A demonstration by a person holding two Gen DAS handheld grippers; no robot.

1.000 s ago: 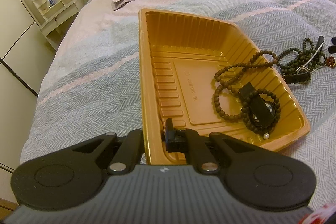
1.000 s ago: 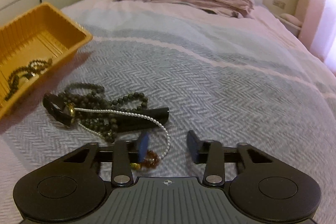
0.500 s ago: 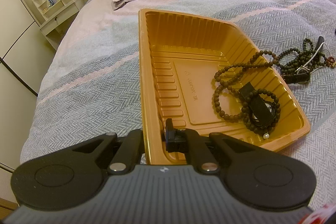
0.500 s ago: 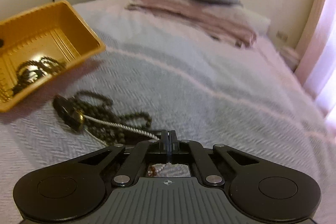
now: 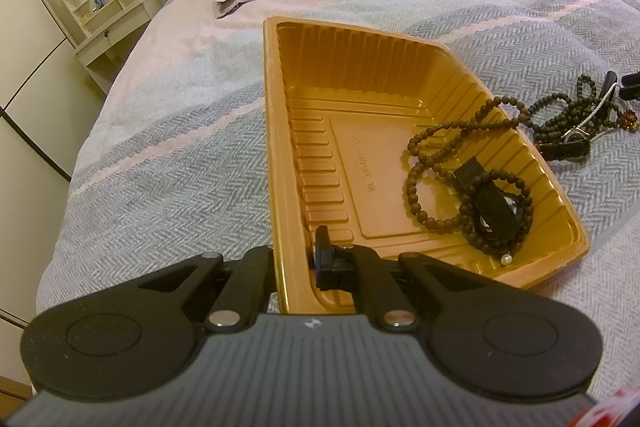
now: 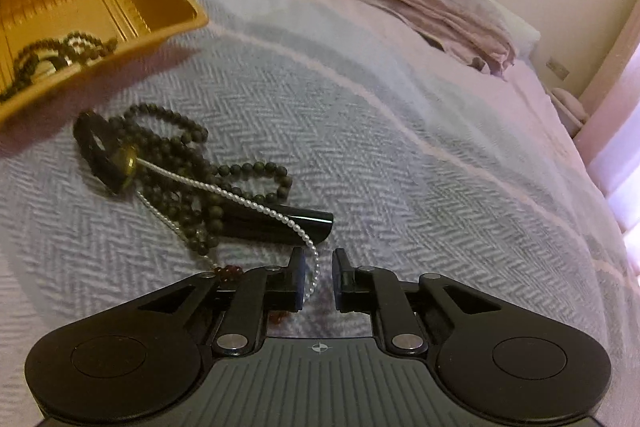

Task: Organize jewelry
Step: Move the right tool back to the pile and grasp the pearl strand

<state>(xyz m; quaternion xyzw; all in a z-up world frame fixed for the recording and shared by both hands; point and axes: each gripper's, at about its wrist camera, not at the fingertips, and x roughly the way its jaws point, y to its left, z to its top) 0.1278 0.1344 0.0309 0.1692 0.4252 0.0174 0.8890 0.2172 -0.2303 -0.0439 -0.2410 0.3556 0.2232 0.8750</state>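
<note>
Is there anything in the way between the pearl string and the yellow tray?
Only other jewelry. The pearl string lies across dark beads and a black clip, tangled between it and the tray. The right gripper has its fingers open around the pearls, so lifting may drag those along.

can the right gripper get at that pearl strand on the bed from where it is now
Probably yes. The pearl strand already runs between the right gripper fingers, whose jaws have just reopened slightly without pressing it. Nothing covers it there, though farther off it lies tangled with dark beads.
</note>
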